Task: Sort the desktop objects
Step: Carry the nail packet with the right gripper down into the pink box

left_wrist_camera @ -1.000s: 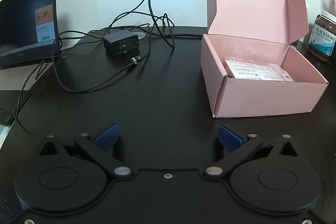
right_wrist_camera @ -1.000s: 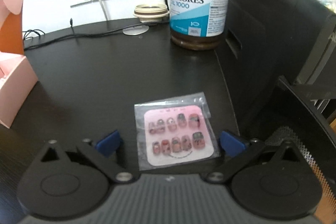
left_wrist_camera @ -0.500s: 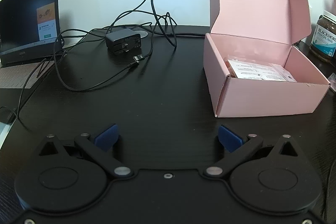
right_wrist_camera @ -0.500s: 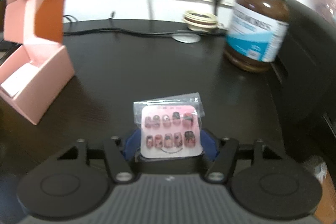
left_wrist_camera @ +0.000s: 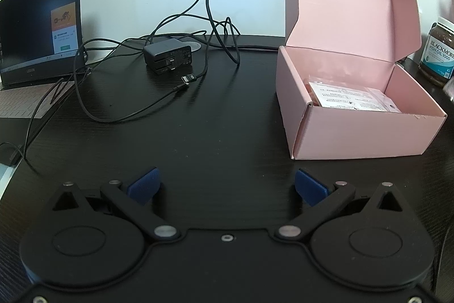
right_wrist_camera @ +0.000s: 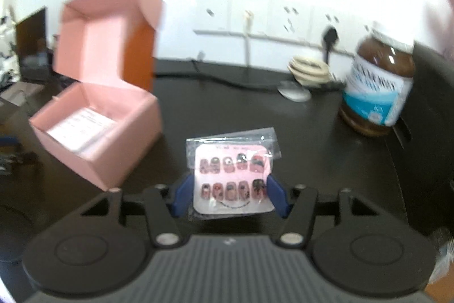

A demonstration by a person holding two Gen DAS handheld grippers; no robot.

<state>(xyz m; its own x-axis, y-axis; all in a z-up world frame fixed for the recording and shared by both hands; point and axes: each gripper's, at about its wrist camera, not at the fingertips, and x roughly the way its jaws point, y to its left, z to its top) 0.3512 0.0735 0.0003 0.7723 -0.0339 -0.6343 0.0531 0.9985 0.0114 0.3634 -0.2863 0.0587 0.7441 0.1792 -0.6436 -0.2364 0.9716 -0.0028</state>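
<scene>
My right gripper (right_wrist_camera: 228, 196) is shut on a clear packet of press-on nails (right_wrist_camera: 231, 171) on a pink card and holds it above the black desk. An open pink box (right_wrist_camera: 96, 127) stands to its left with white packets inside; in the left wrist view the box (left_wrist_camera: 357, 104) sits to the front right. My left gripper (left_wrist_camera: 227, 185) is open and empty, low over the desk, with the box just beyond its right finger.
A black charger (left_wrist_camera: 167, 57) with tangled cables lies at the back of the desk. A laptop (left_wrist_camera: 39, 30) stands at the far left. A brown fish-oil jar (right_wrist_camera: 377, 87) stands at the right, near wall sockets and a tape roll (right_wrist_camera: 309, 70).
My right gripper closed on the nail packet, lifted it off the desk and swung left toward the pink box. My left gripper has barely moved.
</scene>
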